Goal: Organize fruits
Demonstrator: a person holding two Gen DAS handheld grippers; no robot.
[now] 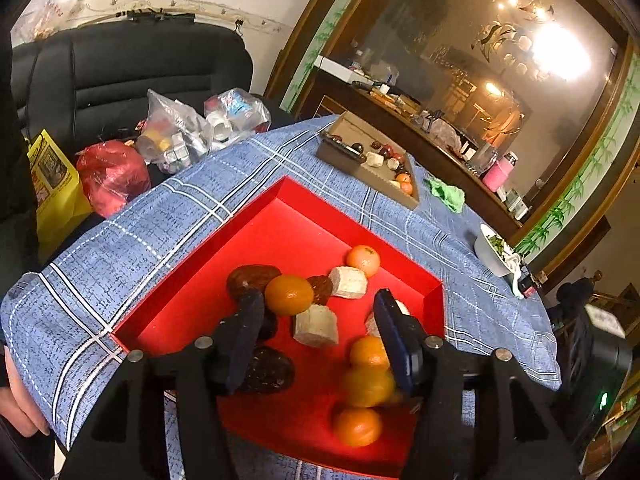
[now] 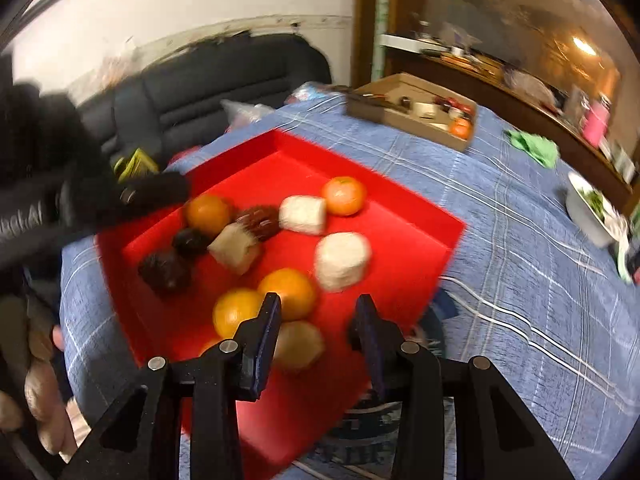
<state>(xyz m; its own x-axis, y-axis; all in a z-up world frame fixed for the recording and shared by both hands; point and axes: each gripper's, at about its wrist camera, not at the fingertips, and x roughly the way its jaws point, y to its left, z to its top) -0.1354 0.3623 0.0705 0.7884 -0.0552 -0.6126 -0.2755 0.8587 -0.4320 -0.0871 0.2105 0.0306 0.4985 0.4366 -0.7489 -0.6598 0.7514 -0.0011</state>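
The desk (image 1: pixel 120 264) wears a blue cloth with white check lines, and a shallow red tray (image 1: pixel 280 216) sits mid-frame in both views. Inside it are oranges (image 1: pixel 289 294), pale chunky blocks (image 1: pixel 348 282) and dark wrinkly fruits (image 1: pixel 250 278), all loose and mixed together.

Left gripper (image 1: pixel 316 340) hangs over the near part of the tray, fingers partly apart, nothing between them. Right gripper (image 2: pixel 318 334) is over the tray's lower corner, fingers partly apart too; a pale piece (image 2: pixel 300 344) shows in the gap, but the blur hides any contact.

Toward the upper right there's a brown cardboard box (image 1: pixel 400 196) holding more fruit, a green rag (image 1: pixel 446 194) and a white bowl (image 1: pixel 486 254). Behind the desk: a black sofa (image 1: pixel 132 72) at upper left, with plastic bags (image 1: pixel 176 132) piled on it, and a big wood-framed mirror (image 1: pixel 480 60) filling the upper right.
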